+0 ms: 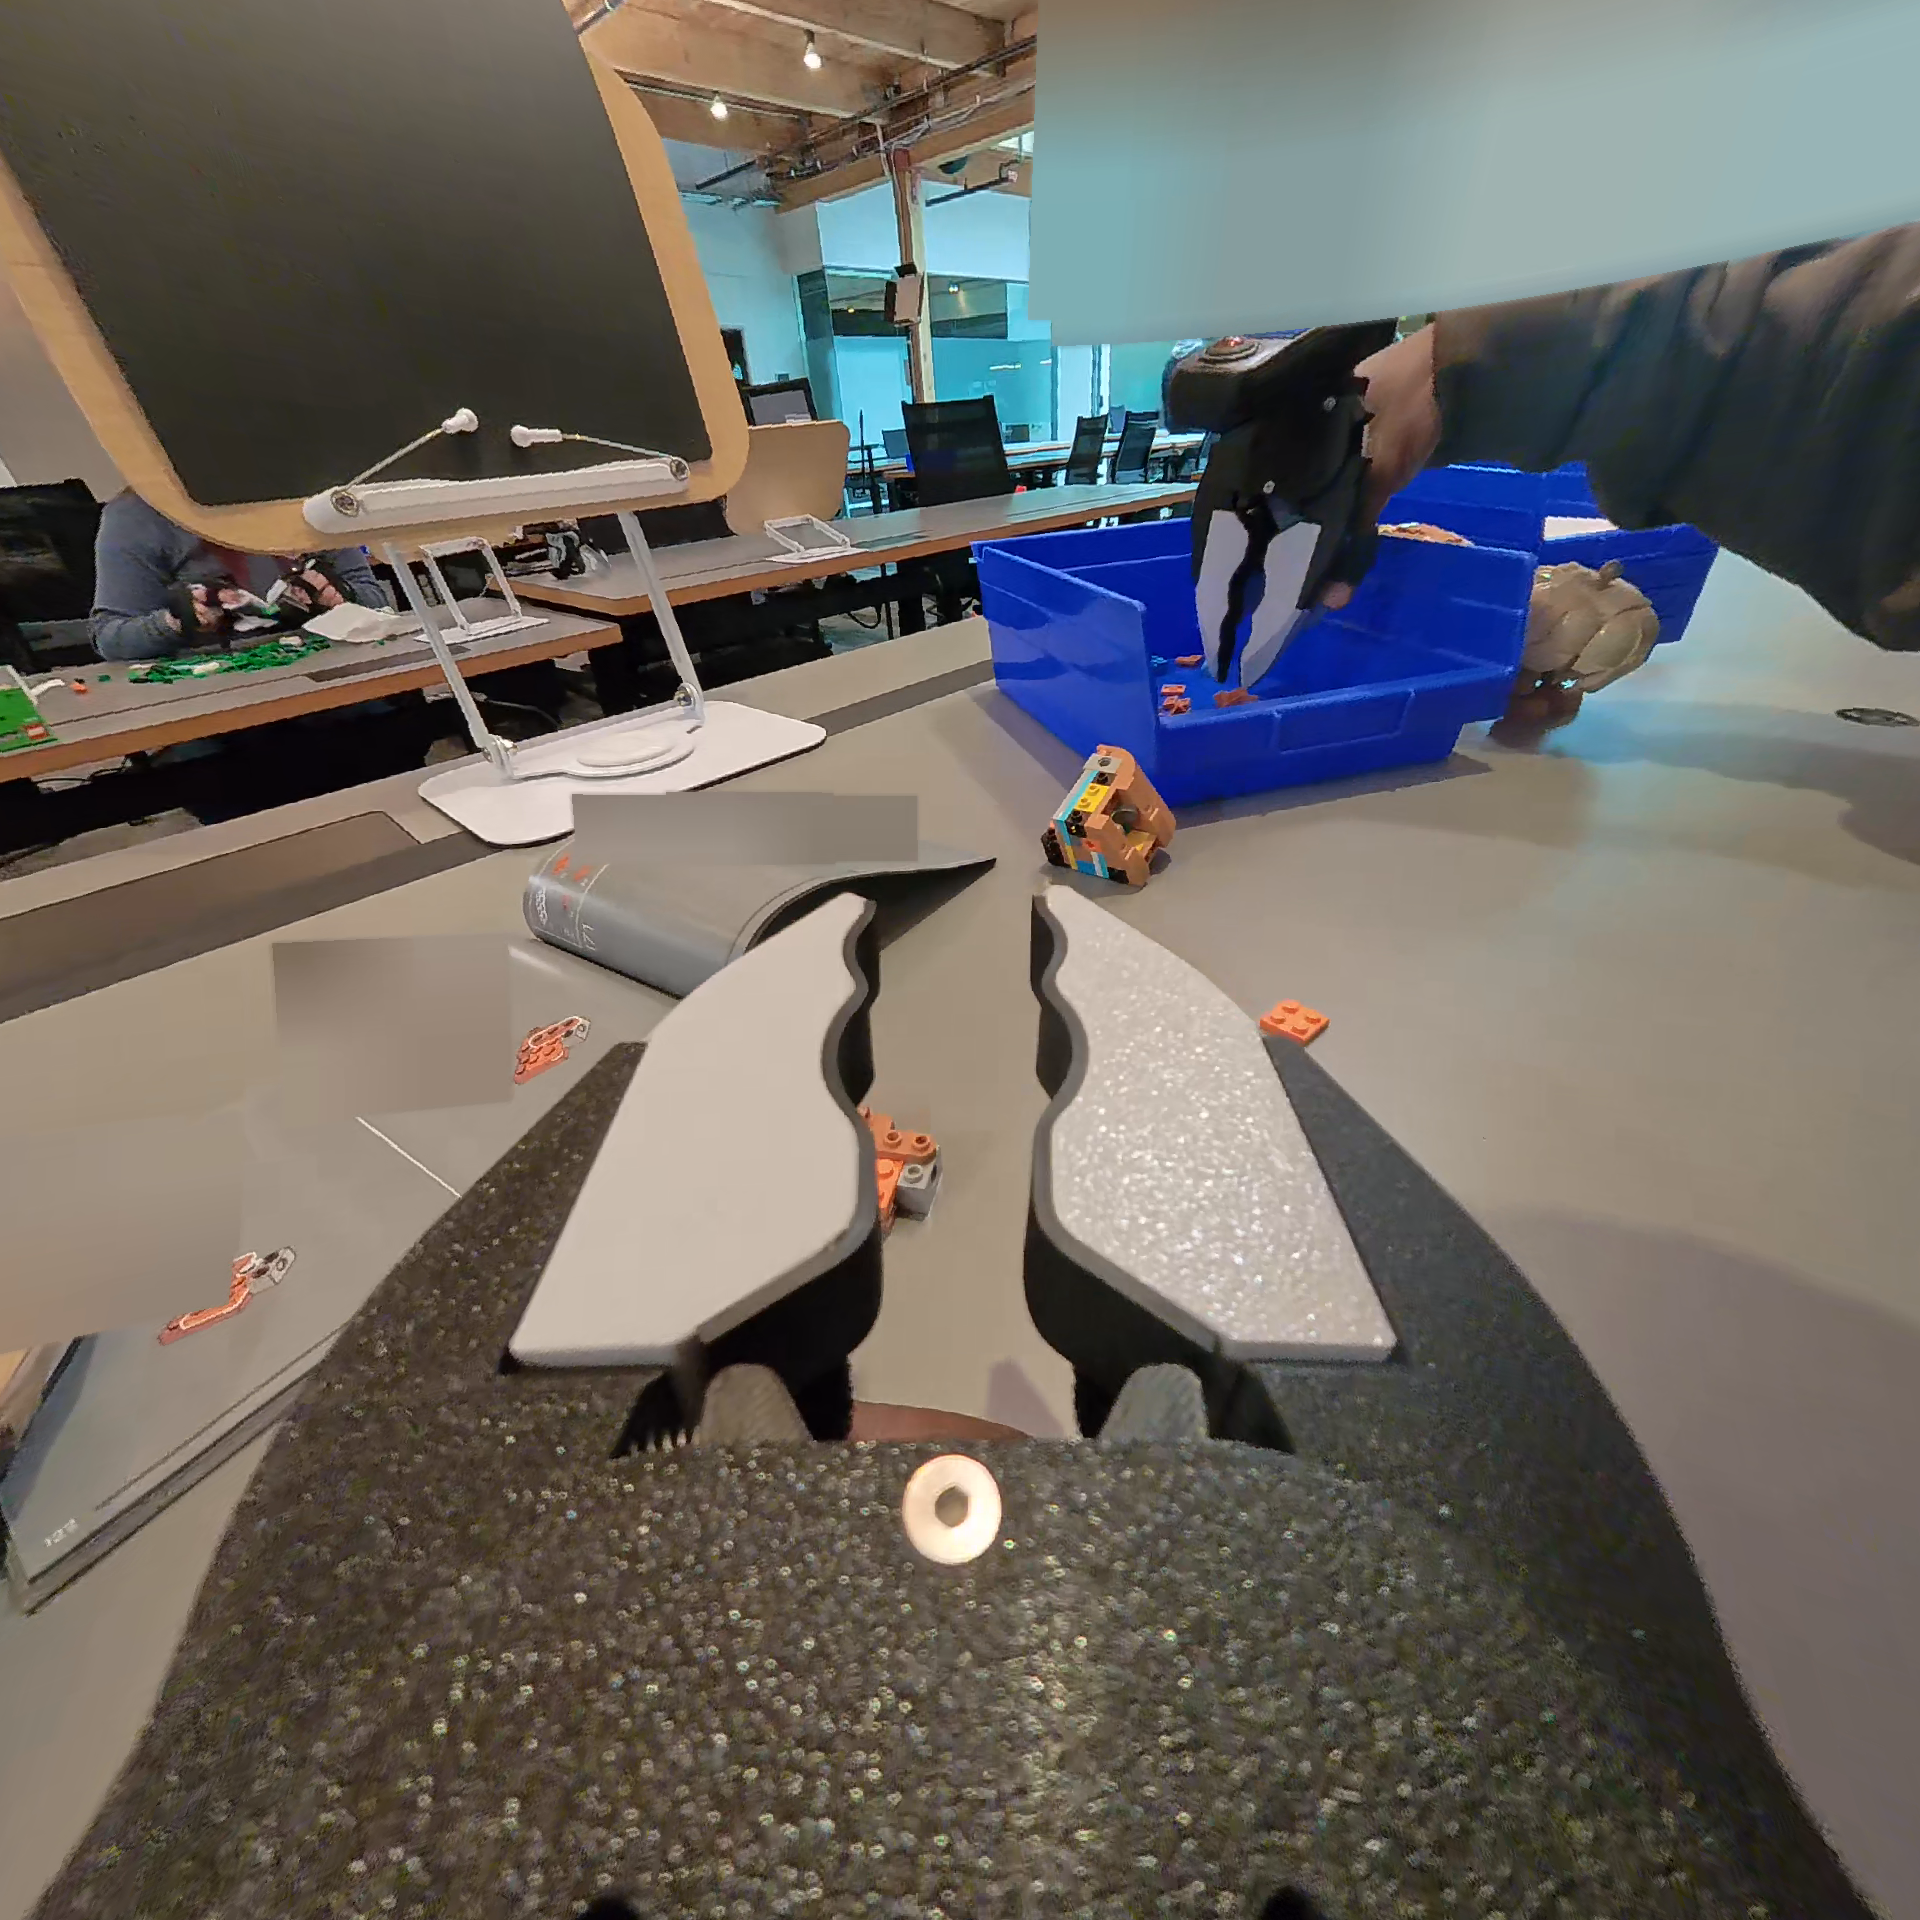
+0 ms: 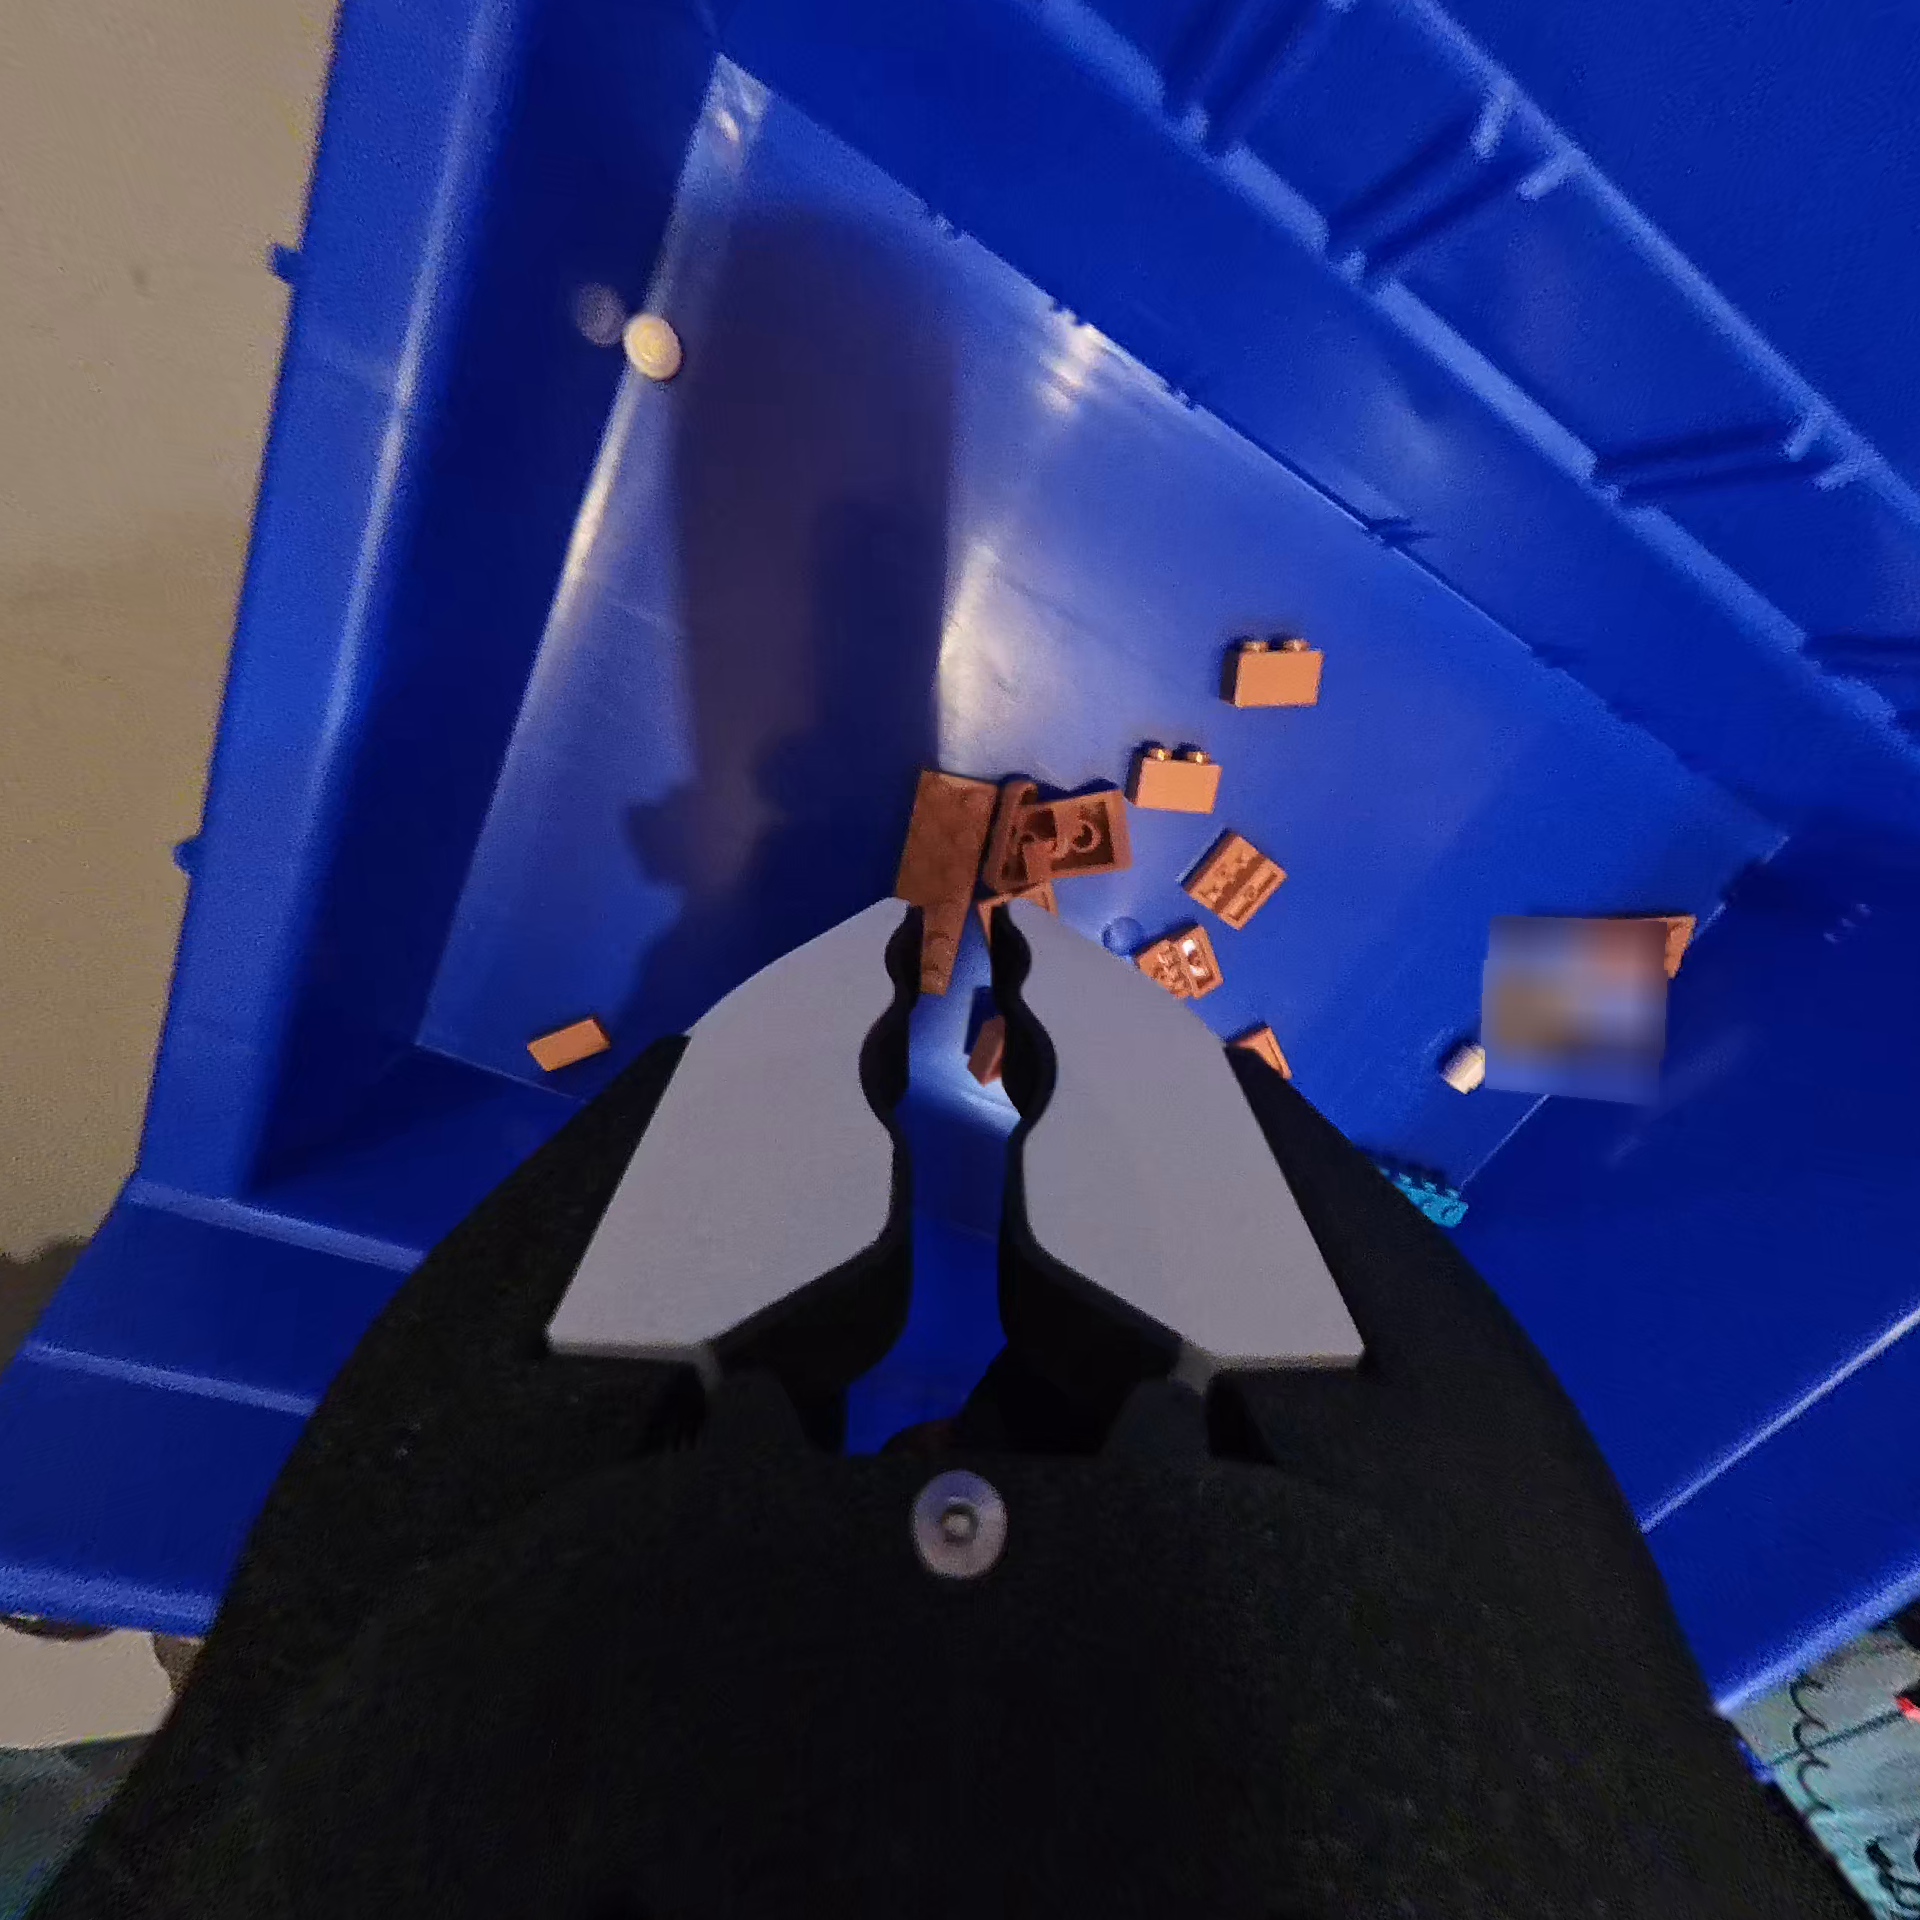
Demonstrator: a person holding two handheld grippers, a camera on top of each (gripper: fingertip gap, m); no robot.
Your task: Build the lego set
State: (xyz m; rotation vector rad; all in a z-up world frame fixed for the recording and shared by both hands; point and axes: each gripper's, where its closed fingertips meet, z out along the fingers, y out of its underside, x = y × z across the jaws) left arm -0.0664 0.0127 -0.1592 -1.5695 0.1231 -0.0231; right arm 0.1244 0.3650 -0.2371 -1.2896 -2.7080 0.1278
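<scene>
Right wrist view: right hand-held gripper point(image 2: 951, 914) points down into the blue bin point(image 2: 1351, 312), jaws narrowly parted at a flat brown wedge plate point(image 2: 940, 847) among scattered brown bricks point(image 2: 1174, 779); whether it pinches the plate is unclear, the tips blur. Left hand-held gripper point(image 1: 951, 904) hovers open over the grey worktop point(image 1: 1558, 1039), empty, partly hiding orange pieces point(image 1: 909, 1153); the half-built model point(image 1: 1107, 818) lies tilted beside the bin, near a curled booklet point(image 1: 665, 914)
</scene>
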